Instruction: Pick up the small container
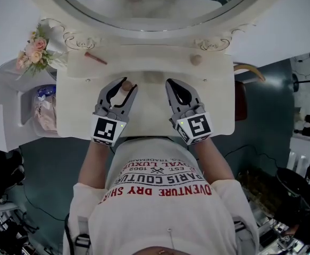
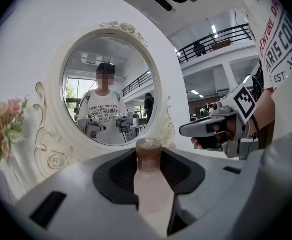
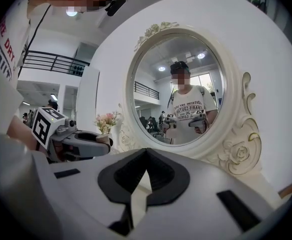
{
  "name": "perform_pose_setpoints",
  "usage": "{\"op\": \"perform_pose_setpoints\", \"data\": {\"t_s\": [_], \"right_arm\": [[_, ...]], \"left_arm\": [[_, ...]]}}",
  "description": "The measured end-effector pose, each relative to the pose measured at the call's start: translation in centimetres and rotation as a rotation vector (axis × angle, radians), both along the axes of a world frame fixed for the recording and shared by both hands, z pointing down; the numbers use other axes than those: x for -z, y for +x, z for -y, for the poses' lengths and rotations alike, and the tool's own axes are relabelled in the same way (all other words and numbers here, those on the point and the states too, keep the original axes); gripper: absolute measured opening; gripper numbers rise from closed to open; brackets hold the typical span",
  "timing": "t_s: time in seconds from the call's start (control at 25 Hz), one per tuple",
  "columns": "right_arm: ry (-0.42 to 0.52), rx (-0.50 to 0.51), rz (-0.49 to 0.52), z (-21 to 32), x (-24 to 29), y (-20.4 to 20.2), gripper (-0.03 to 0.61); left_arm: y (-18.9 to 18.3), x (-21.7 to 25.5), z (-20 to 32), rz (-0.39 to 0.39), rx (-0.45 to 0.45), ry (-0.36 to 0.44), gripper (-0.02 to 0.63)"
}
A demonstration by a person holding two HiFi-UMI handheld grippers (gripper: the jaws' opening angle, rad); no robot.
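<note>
Since the small container (image 2: 153,186), a pale bottle with a brown cap, lies lengthwise between the jaws of your left hand-held gripper (image 1: 126,89), and both jaws are clamped on its body, the step in hand looks like the lift itself. The cap points ahead, toward the oval mirror (image 1: 144,4). I cannot tell whether the bottle is clear of the white bench (image 1: 218,116) or not. Raise it straight up and slowly, with an even squeeze, because a smooth body held along its length may slide forward if you tilt the jaws down. Your right hand-held gripper (image 1: 170,84) is just beside, jaws together on nothing. Leave it apart, away from the bottle, and mind the mirror frame in front.
</note>
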State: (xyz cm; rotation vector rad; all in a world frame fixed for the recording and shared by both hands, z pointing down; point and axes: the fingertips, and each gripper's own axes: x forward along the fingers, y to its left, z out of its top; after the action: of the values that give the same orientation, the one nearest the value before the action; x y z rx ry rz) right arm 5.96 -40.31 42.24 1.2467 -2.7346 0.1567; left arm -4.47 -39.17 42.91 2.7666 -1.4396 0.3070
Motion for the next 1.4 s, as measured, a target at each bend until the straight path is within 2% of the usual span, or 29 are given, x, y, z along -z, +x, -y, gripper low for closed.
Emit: {"op": "perform_pose_setpoints", "data": {"t_s": [0.52,1.16,1.4], "right_arm": [[0.076,0.051,0.01,-0.5,3.9,1.2,-0.002],[0.096,0.091,-0.001,-1.6,4.3,1.0,-0.002],[0.1,0.063,-0.01,-1.7,4.4,1.3,-0.002]], "left_arm": [[-2.3,5.1,-1.7,-0.006,0.117,0.047,0.146],[-1.3,5.3,-2.2,0.016,0.08,0.053,0.146],[-1.4,5.3,-2.4,0.01,0.076,0.054,0.147]]}}
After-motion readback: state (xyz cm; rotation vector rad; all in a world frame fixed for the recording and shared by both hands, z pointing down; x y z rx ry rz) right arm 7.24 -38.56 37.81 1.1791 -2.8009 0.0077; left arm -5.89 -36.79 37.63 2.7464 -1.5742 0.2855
